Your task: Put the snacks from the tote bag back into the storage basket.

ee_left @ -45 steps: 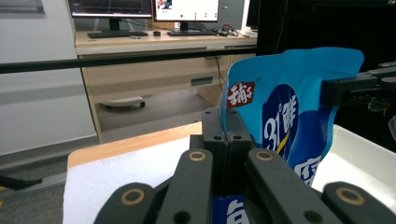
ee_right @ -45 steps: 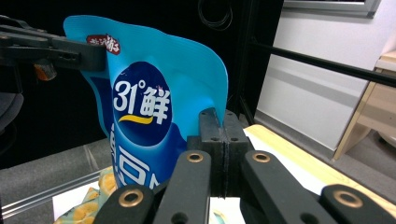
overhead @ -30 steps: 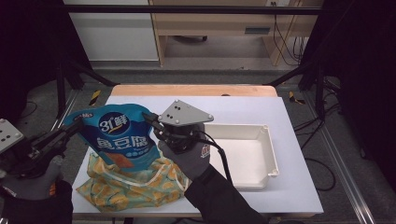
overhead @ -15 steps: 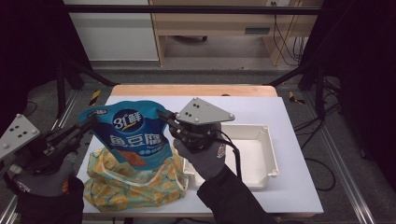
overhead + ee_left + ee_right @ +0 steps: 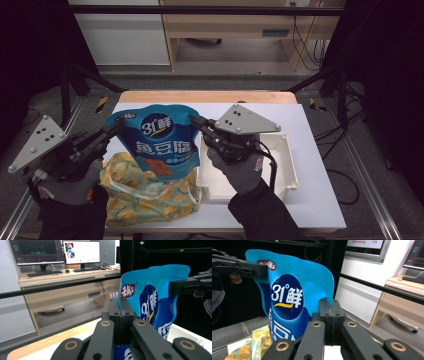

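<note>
We count one blue pouch [image 5: 159, 139], one yellow patterned bag [image 5: 145, 192], one white tray [image 5: 280, 165] and two grippers. We hold the pouch upright above the white table [image 5: 320, 165], over the near-left part of it, just left of the tray and above the yellow bag. Our left gripper [image 5: 114, 129] comes in level from the left with its jaws pressed together, pinching the pouch's top left corner; our right gripper [image 5: 196, 121] does likewise at the top right corner, its hand [image 5: 240, 172] hovering over the tray. The pouch hides part of the yellow bag behind it. Beyond the table stands a wooden desk [image 5: 225, 20].
</note>
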The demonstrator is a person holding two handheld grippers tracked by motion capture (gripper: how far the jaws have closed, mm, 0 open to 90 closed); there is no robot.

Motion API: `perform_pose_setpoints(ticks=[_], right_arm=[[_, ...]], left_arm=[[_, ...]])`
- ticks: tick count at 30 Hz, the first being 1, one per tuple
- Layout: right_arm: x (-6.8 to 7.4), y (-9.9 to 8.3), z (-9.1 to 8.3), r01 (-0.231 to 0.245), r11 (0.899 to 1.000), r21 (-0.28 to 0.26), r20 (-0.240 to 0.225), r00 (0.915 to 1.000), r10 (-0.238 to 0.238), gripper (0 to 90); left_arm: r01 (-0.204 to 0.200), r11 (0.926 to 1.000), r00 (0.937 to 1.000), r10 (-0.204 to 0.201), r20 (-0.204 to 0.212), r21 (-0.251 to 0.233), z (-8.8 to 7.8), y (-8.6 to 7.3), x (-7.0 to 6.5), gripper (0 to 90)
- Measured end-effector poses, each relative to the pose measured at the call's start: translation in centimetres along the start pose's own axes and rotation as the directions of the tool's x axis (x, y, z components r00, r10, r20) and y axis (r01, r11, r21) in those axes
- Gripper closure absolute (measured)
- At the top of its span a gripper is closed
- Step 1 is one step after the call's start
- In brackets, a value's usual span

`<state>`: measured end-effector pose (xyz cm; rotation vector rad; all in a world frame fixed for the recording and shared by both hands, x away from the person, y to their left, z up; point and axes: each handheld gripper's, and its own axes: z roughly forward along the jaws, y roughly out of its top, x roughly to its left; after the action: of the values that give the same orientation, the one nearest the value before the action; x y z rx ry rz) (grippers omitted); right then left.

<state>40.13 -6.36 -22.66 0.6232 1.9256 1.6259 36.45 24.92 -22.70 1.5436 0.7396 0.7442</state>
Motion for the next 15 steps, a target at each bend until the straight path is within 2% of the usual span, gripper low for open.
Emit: perform_pose_setpoints(ticks=[15], right_arm=[[-1.6, -0.1, -2.5, 0.001, 1.000, 0.000, 0.055, 0.9985, -0.001, 90.0]], left_arm=[[-0.015, 0.9999, 0.9989, 0.015, 0.045, -0.004, 2.4, 0.6, -1.6, 89.8]])
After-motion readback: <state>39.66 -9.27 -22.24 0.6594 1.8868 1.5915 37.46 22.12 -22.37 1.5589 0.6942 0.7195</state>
